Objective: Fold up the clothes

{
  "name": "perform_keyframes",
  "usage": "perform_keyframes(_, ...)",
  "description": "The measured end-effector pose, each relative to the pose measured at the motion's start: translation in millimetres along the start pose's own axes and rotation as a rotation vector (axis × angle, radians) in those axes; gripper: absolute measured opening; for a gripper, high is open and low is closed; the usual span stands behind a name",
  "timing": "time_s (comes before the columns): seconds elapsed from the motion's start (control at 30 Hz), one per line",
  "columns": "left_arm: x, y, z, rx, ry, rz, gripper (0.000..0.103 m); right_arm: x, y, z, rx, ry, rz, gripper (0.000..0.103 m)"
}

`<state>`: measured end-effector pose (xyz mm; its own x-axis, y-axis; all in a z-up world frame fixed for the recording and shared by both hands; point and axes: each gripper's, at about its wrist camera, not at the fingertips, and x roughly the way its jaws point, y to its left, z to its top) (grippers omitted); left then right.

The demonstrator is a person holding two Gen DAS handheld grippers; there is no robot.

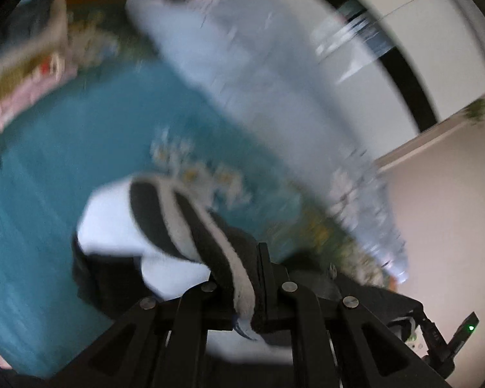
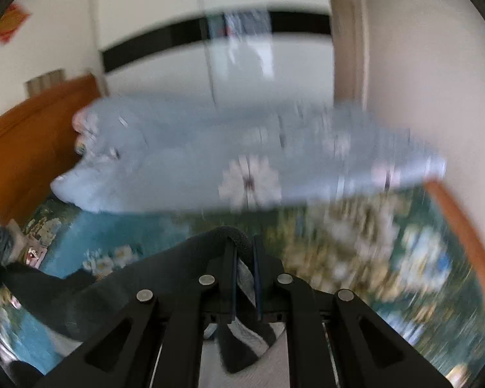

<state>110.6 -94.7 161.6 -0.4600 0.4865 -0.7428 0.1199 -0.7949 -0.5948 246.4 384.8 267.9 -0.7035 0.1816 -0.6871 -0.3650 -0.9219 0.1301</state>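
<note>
A black-and-white striped garment (image 1: 165, 220) hangs from my left gripper (image 1: 242, 278), which is shut on its edge above a teal flowered bed sheet (image 1: 48, 194). In the right wrist view my right gripper (image 2: 244, 258) is shut on the same garment (image 2: 184, 265), whose black cloth stretches away to the lower left. Both views are blurred by motion.
A light blue flowered quilt (image 1: 258, 80) lies bunched along the far side of the bed; it also shows in the right wrist view (image 2: 210, 161). Folded pink clothes (image 1: 26, 97) sit at the left. An orange wooden headboard (image 2: 32, 135) and a white wardrobe (image 2: 274, 64) stand behind.
</note>
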Motion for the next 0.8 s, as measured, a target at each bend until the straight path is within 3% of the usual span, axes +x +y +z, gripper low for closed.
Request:
perform_keyframes(0.1,19.6,0.6,-1.0,-0.002,0.023,0.026,0.010,38.5,-18.5,-15.4,0.057,0.099,-0.004,0.008)
perform_keyframes(0.3,22.9,-26.0,41.7,0.044,-0.026,-0.001,0.010,54.7,-26.9,3.2,0.081,0.070,-0.011,0.008)
perform_keyframes(0.4,53.5,-17.9,47.7,0.041,0.034,0.077,0.011,65.0,-33.1,1.2,0.079,0.066,-0.049,0.008)
perform_keyframes(0.5,85.8,2.8,38.6,-0.012,0.125,0.145,0.012,97.6,-48.1,-22.0,0.123,0.176,-0.087,0.008)
perform_keyframes(0.63,90.4,21.0,21.6,-0.092,0.162,0.092,0.015,120.4,-60.7,-56.6,0.152,0.288,-0.109,0.008)
perform_keyframes(0.7,87.1,28.3,13.4,-0.131,0.174,0.046,0.021,124.4,-62.0,-70.4,0.112,0.330,-0.137,0.008)
perform_keyframes(0.77,77.0,37.5,4.8,-0.163,0.174,-0.004,0.042,125.1,-63.6,-81.4,0.080,0.358,-0.141,0.008)
perform_keyframes(0.8,70.8,43.0,1.3,-0.176,0.164,-0.021,0.047,124.1,-64.1,-86.7,0.065,0.373,-0.136,0.008)
